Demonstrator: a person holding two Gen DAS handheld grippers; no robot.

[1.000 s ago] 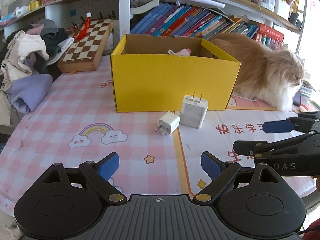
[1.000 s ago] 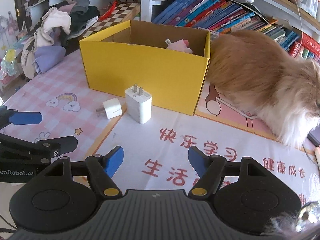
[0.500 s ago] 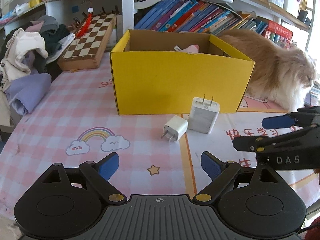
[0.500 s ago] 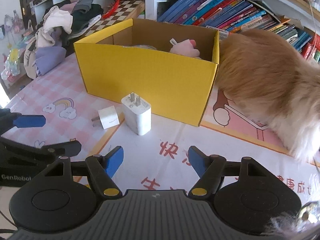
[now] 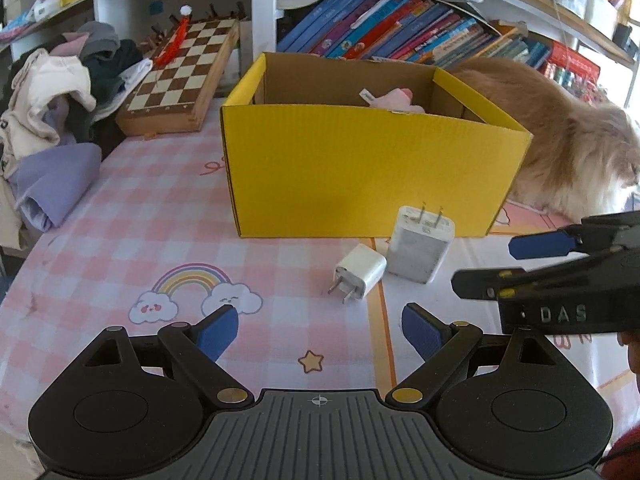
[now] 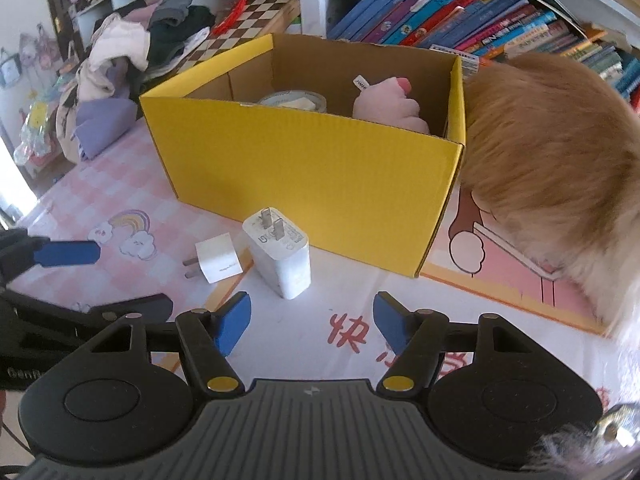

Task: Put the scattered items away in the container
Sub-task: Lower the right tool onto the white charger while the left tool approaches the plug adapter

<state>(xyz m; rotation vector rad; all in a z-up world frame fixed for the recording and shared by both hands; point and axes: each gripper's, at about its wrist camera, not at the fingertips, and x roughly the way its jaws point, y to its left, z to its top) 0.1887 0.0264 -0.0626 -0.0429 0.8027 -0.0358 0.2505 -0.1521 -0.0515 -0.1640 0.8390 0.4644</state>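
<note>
A yellow cardboard box (image 5: 368, 176) (image 6: 312, 168) stands open on the table, with a pink plush (image 6: 390, 106) and a round tin (image 6: 292, 100) inside. In front of it a large white charger (image 5: 420, 244) (image 6: 280, 252) stands upright, prongs up. A small white plug (image 5: 360, 272) (image 6: 218, 258) lies beside it on its left. My left gripper (image 5: 320, 332) is open, short of the small plug. My right gripper (image 6: 312, 320) is open with its jaws closing and nothing between them; the large charger is just ahead, slightly left.
A fluffy orange cat (image 5: 560, 140) (image 6: 552, 168) sits right of the box. A chessboard (image 5: 184, 80) and a pile of clothes (image 5: 56, 112) lie at the back left. Books (image 5: 400, 36) line the shelf behind. The mat has a rainbow print (image 5: 192, 292).
Both grippers have moved forward toward the chargers and the box, which now look larger and nearer. The right jaws have narrowed a little.
</note>
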